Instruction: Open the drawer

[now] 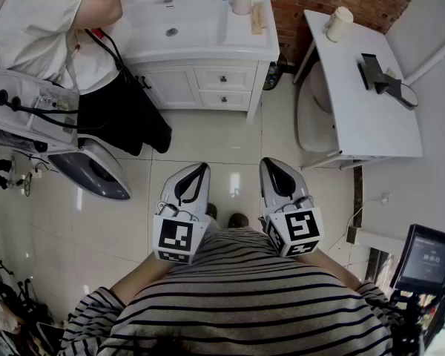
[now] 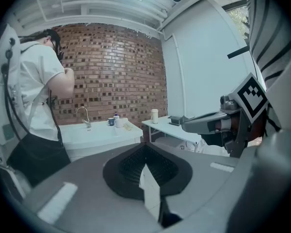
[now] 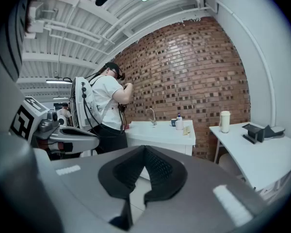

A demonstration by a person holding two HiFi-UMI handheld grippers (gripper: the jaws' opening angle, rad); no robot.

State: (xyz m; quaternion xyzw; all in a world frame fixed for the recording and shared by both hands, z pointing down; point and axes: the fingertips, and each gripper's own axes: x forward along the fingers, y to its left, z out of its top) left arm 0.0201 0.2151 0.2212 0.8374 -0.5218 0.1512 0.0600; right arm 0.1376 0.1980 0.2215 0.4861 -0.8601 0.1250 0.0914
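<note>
A white vanity cabinet (image 1: 200, 87) with a sink stands against the brick wall, far ahead of me. Its front has an upper drawer (image 1: 224, 78) and a lower drawer (image 1: 224, 99), both closed, each with a small knob. My left gripper (image 1: 202, 167) and right gripper (image 1: 269, 162) are held side by side close to my body, over the floor tiles and well short of the cabinet. Both have their jaws together with nothing between them. The left gripper view shows my left gripper (image 2: 144, 145) aimed toward the vanity (image 2: 99, 139). The right gripper view shows my right gripper (image 3: 144, 147) aimed likewise.
A person in a white shirt (image 1: 52, 28) with a dark bag stands at the vanity's left end. A white table (image 1: 363, 102) with a cup (image 1: 340, 23) and a black device (image 1: 374, 69) stands on the right. Grey equipment (image 1: 89, 165) sits on the floor at left, and a screen on a stand (image 1: 429, 258) at lower right.
</note>
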